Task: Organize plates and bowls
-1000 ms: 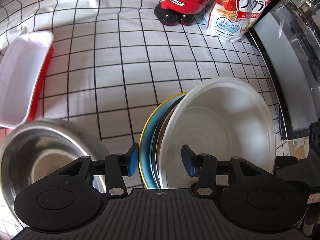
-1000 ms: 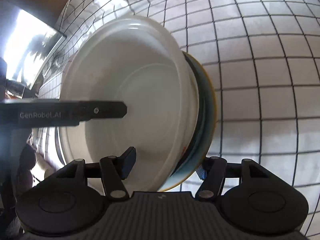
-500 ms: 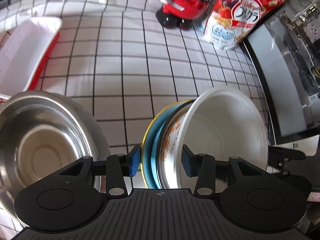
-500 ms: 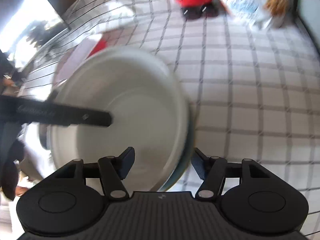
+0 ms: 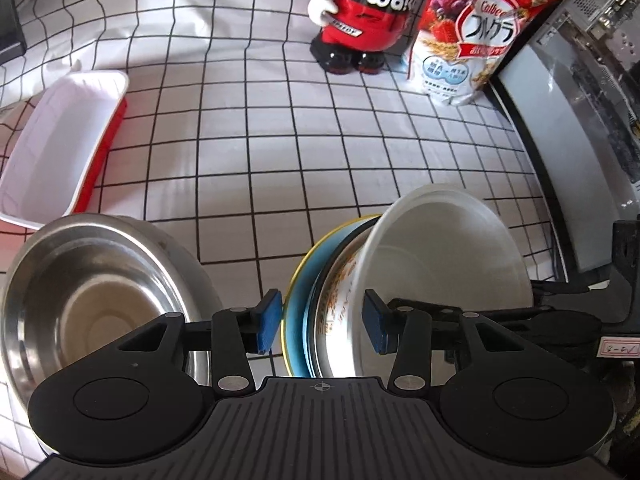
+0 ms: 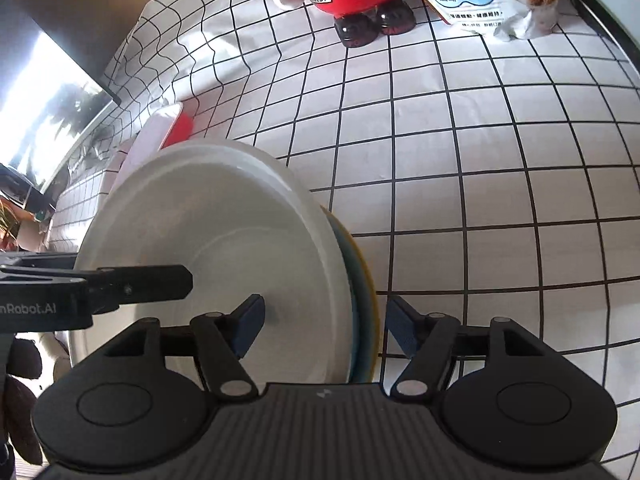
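A stack of dishes stands on edge: a blue plate with a yellow rim (image 5: 298, 300), a patterned bowl (image 5: 340, 300) and a white bowl (image 5: 444, 264) nested together. My left gripper (image 5: 322, 328) straddles the stack, one pad against the blue plate's back, the other inside the white bowl; its jaws are opening slightly. My right gripper (image 6: 326, 324) also straddles it, jaws opening: one pad is inside the white bowl (image 6: 224, 260), the other stands off the blue plate's rim (image 6: 366, 292). A left gripper finger (image 6: 140, 280) reaches into the bowl.
A steel bowl (image 5: 100, 300) sits just left of the stack. A white and red tray (image 5: 60, 140) lies beyond it. A red mascot figure (image 5: 368, 12) and a cereal bag (image 5: 476, 32) stand at the back. A computer case (image 5: 568, 140) borders the right edge.
My right gripper's jaws have widened, and its right pad has come off the plate's rim. The left view has swung, bringing more of the steel bowl into sight.
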### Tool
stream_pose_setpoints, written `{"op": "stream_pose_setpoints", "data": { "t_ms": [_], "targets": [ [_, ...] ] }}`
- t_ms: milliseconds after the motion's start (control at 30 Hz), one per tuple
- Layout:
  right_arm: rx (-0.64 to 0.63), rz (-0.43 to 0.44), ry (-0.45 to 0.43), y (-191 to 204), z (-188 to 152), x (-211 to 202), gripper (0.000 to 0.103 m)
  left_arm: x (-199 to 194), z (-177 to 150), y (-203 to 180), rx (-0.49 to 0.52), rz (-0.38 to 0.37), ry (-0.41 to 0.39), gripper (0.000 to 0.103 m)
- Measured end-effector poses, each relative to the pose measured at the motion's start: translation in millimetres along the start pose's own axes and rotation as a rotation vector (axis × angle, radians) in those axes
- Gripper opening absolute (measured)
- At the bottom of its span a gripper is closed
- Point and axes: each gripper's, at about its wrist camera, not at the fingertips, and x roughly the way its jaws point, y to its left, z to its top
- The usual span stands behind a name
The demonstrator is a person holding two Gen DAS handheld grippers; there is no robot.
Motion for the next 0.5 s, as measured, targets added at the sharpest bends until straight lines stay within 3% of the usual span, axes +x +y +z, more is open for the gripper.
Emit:
{"op": "stream_pose_setpoints", "data": {
  "t_ms": [133, 200, 500],
  "targets": [
    [0.000, 0.011, -0.010, -4, 1, 1, 0.076, 8, -1, -3, 0.006, 0.022, 0.032, 0.048],
    [-0.004, -0.003, -0.004, -5, 2, 3, 0.085, 10, -2, -5, 0.009, 0.032, 0.036, 0.050],
    [-0.033, 0.036, 0.003, -12, 3, 7, 0.088, -1, 0, -8, -0.001, 0.057, 0.031, 0.050]
  ]
}}
